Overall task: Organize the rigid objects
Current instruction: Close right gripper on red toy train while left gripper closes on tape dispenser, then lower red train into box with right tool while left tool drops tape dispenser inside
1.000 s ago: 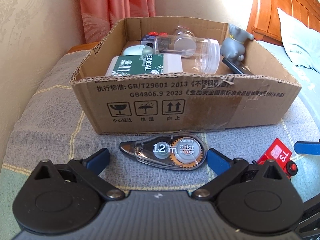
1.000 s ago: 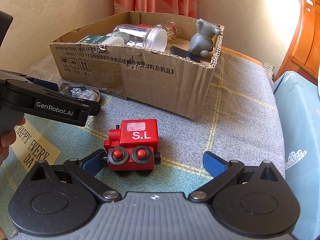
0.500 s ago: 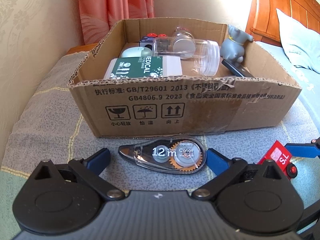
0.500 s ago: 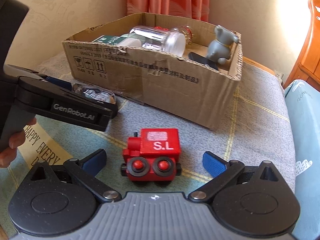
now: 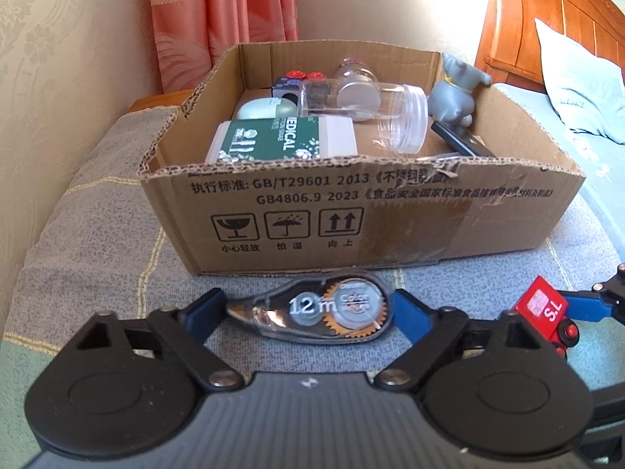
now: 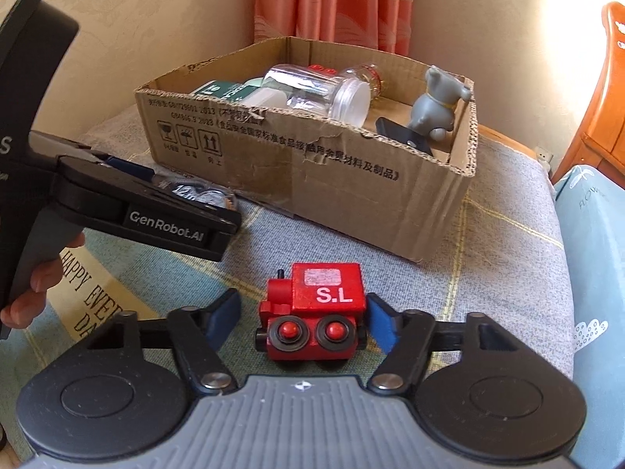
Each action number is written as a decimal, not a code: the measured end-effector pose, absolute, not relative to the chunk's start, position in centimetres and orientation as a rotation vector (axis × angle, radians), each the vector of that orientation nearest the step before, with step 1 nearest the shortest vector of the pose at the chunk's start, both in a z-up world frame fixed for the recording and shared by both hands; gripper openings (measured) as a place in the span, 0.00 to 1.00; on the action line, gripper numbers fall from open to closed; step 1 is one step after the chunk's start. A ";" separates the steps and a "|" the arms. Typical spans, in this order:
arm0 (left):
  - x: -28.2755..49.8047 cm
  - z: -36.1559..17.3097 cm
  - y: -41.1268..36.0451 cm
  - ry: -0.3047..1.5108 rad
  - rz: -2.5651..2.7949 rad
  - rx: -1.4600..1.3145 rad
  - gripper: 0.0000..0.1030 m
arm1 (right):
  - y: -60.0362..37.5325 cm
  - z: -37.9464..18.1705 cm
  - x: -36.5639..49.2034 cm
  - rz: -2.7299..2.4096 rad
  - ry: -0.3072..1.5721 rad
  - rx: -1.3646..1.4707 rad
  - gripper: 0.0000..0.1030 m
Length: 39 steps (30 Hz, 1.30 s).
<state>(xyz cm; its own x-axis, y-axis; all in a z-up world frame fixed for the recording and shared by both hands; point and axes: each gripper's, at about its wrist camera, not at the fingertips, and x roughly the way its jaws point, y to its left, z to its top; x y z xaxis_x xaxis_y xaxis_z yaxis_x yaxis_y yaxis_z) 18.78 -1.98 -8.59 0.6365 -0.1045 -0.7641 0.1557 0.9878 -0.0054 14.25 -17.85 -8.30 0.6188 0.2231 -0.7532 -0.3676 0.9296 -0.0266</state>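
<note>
A clear correction-tape dispenser [image 5: 312,308] marked "12 m" lies on the cloth in front of the cardboard box [image 5: 390,211]. My left gripper [image 5: 308,310] is around it, its blue pads touching or almost touching both ends. A red toy train [image 6: 316,312] marked "S.L" stands on the cloth. My right gripper [image 6: 302,316] straddles it; the right pad touches its side, the left pad stands a little apart. The train also shows in the left wrist view [image 5: 545,308]. The left gripper also shows in the right wrist view [image 6: 168,211].
The box holds a green and white "MEDICAL" pack [image 5: 281,142], a clear jar [image 5: 375,107] on its side, a grey animal figure [image 5: 455,92], a black flat item [image 5: 461,138] and other small things. A wall and pink curtain [image 5: 222,19] stand behind. A wooden headboard [image 5: 547,27] is at right.
Both grippers have moved forward and closed in: the left around the tape dispenser, the right around the red train. Neither object has been lifted.
</note>
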 end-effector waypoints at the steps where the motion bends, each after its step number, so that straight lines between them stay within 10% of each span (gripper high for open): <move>1: 18.8 -8.6 -1.9 0.870 -0.152 0.063 0.87 | -17.9 -8.3 14.3 0.337 0.839 -0.184 0.61; 39: 26.5 4.2 -2.9 0.707 -0.314 0.170 0.87 | -17.7 -0.9 22.5 0.377 0.720 -0.199 0.65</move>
